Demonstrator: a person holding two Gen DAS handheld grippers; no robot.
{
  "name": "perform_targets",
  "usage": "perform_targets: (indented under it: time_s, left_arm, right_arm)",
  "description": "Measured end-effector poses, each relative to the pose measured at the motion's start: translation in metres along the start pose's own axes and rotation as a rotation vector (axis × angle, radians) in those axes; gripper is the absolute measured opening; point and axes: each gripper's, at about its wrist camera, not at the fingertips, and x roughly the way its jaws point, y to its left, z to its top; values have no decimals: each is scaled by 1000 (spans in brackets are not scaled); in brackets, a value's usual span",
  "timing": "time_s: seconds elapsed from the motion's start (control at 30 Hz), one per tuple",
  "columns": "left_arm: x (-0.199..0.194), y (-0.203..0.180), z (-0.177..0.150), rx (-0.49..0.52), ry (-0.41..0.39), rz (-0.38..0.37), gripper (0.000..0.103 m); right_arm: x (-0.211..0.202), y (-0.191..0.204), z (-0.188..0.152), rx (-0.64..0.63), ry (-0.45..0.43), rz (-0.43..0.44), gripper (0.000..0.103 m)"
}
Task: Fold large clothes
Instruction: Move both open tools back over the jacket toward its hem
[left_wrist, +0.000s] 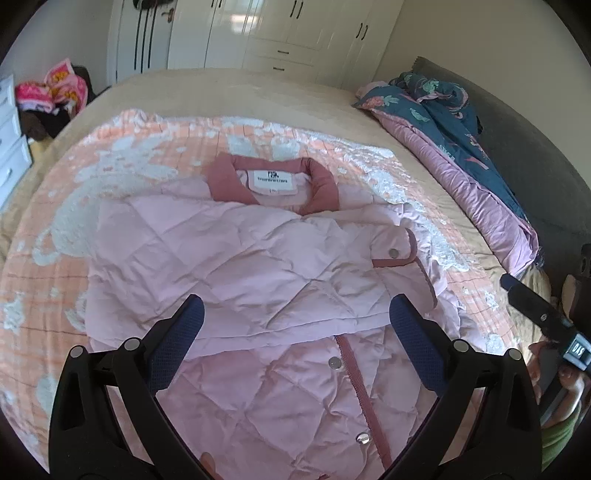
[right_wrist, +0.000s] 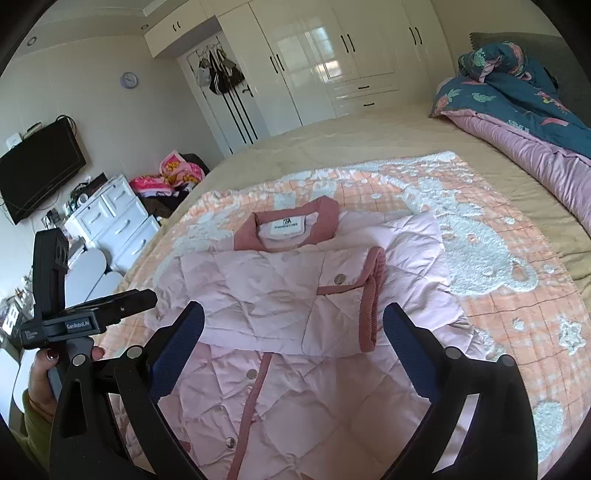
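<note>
Jacket (left_wrist: 280, 280), pink and quilted, lay flat on blanket (left_wrist: 62, 236) atop bed (left_wrist: 236, 92), sleeve folded across chest. Looked puffy, light, soft, slippery; best pinched at corded hem. Left gripper (left_wrist: 295, 332) and right gripper (right_wrist: 293, 339) hovered spread wide, empty.

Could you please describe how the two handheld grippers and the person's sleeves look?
Both the left gripper and right gripper have black frames with silver rivets and textured navy-blue finger pads. One body carries a "GenRobot.AI" label. The sleeve is yellow-green.
</note>
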Motion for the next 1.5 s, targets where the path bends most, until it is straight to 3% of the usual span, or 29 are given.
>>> perform_targets:
  time_s: [0.4, 0.93, 1.17, 1.5]
  left_arm:
    - [-30, -7, -13, 1, -48, 2, 94]
    - [-66, -12, -29, 15, -107, 9, 94]
    - [-79, -13, -54, -4, -103, -8, 94]
    - [-102, 7, -95, -84, -72, 43, 94]
  right_arm:
    - [-38, 9, -4, -33, -72, -26, 97]
    - [-65, 15, -20, -36, -70, -53, 97]
    - [-81, 18, -24, -58, -79, -59, 97]
    - [-101, 25, -34, -82, -68, -33, 97]
